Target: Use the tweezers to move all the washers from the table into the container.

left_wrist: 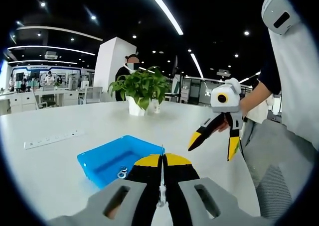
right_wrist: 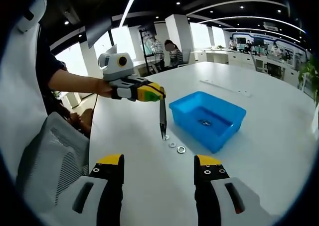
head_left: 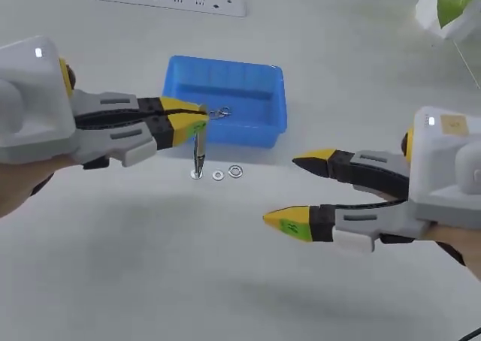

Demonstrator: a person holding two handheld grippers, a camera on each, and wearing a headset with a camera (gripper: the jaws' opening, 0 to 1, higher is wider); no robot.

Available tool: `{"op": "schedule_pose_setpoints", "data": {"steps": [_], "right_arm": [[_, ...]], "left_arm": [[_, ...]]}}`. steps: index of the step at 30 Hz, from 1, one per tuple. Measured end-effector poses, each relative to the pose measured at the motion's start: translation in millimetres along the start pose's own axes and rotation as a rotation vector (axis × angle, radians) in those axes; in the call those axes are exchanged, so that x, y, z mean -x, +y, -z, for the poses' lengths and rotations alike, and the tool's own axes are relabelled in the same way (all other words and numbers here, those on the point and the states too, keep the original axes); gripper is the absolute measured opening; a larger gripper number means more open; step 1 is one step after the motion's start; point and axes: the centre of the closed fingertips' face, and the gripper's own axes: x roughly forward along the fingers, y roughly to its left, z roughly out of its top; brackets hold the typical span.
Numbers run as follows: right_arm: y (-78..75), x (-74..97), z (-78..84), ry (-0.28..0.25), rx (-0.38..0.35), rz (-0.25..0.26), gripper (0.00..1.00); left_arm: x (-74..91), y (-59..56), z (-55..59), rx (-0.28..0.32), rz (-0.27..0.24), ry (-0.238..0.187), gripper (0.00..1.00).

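Tweezers (head_left: 198, 155) upright, tips down on a washer (head_left: 196, 175).
Left gripper (head_left: 201, 118) jaws clamp their top end; right gripper (head_left: 282, 189) jaws spread apart.

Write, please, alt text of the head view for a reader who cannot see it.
The left hand-held gripper is shut on tweezers pointing down, tips at the end washer of a row of three on the white table, in front of a blue container. The right hand-held gripper hangs open nearby.

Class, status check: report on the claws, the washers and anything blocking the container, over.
Left claw shut on tweezers, tips down at table. Right claw open, holding nothing. Three washers lie beside blue container. Nothing in the way.
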Motion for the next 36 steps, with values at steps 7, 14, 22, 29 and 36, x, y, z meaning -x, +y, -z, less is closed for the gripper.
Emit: {"op": "schedule_pose_setpoints", "data": {"steps": [7,14,22,29,36], "right_arm": [[0.1,0.8,1.2,0.002,-0.005,-0.003,0.57],[3.2,-1.0,-0.1,-0.003,-0.010,-0.010,0.57],[7.7,-14.8,-8.7,-0.008,0.016,-0.048,0.56],[4.7,-38.3,-23.5,0.000,0.086,-0.096,0.56],[9.9,-68.0,-24.6,0.060,0.193,-0.186,0.49]], "left_arm": [[0.6,-3.0,3.7,-0.022,0.003,0.006,0.04],[1.1,-4.7,4.7,0.002,0.024,0.005,0.04],[6.2,-7.4,7.0,-0.004,0.045,0.025,0.05],[13.0,-9.7,9.6,-0.019,0.070,0.060,0.05],[14.9,-14.1,11.4,-0.032,0.102,0.097,0.05]]}}
